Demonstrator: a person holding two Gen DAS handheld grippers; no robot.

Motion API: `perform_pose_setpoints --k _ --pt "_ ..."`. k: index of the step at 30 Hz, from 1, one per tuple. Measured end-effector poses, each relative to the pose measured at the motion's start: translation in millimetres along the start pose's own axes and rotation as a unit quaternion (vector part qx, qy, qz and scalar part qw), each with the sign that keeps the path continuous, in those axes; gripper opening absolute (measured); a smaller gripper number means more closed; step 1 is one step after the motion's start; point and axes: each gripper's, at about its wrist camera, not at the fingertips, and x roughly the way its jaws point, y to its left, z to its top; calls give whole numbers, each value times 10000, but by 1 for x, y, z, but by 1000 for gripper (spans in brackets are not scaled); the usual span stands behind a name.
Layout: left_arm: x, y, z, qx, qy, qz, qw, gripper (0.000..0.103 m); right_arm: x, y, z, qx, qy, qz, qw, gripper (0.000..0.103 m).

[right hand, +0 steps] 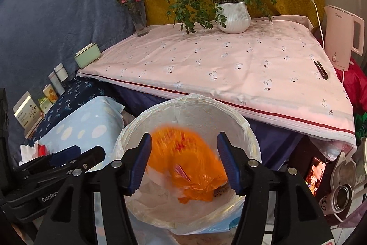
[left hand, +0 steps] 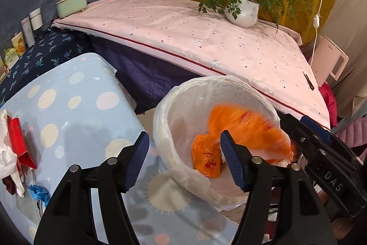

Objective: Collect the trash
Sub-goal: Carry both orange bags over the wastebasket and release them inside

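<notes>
Nearest, the left tongs [left hand: 184,159] stand apart, gripping nothing. Rightward, a blurred orange wrapper [right hand: 183,153] hangs loose over the lined bin [right hand: 248,130] between the parted right tongs [right hand: 184,163]. It looks light and crinkly, best pinched by an edge.

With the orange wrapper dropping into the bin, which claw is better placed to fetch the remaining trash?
Probably the left claw: open and empty, nearest the red packet and white tissue on the spotted cloth. The right claw hangs over the bin.

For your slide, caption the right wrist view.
Open right gripper above the lined bin, blurred orange wrapper dropping in.
</notes>
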Motion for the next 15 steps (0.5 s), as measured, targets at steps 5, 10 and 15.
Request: perform_pose_setpoints --k 5,10,15 --pt "-9 10 -5 -91 -59 114 9999 61 -6 6 -2 2 -4 60 10000 58" --pt "-21 22 -13 -196 -100 238 9995 61 -18 23 -7 -129 -27 154 9998 63" --pt "-37 36 -22 -306 -187 423 9985 66 -27 45 -11 -283 -23 312 9991 63"
